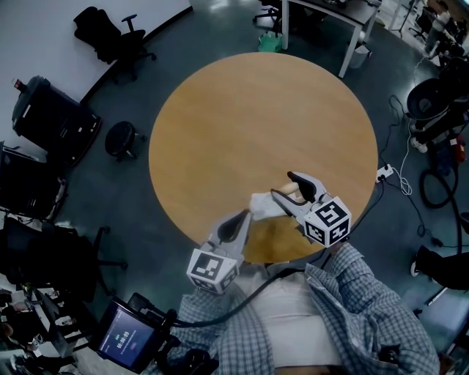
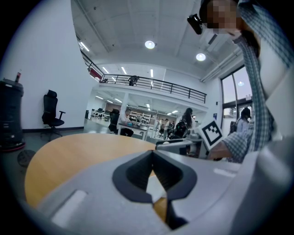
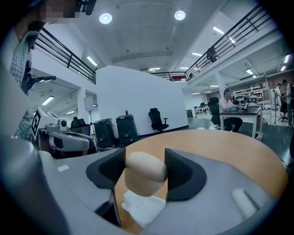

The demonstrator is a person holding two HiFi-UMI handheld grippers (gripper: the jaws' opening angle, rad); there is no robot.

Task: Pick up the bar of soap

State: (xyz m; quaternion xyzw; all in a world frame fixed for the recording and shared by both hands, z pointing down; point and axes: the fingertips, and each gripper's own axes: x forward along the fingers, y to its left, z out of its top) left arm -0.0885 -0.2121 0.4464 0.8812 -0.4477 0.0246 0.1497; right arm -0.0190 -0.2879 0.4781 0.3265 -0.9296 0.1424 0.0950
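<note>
Left tongs (image 2: 153, 161) pressed together, right tongs (image 3: 144, 170) pinching the bar of soap (image 3: 141, 173) over the counter's (image 1: 242, 117) near edge.
Just past my left tips shows a white piece (image 1: 265, 204). It sits right under the soap, and I cannot tell whether my left tips touch it. The counter is round and wooden, on a dark floor (image 1: 168, 80). Black cases (image 1: 51, 117), a stool (image 1: 121, 139) and an office chair (image 1: 121, 36) stand at left, a white desk (image 1: 322, 18) at upper right. The soap is beige and rounded and spans pad to pad; I cannot tell its long axis.
</note>
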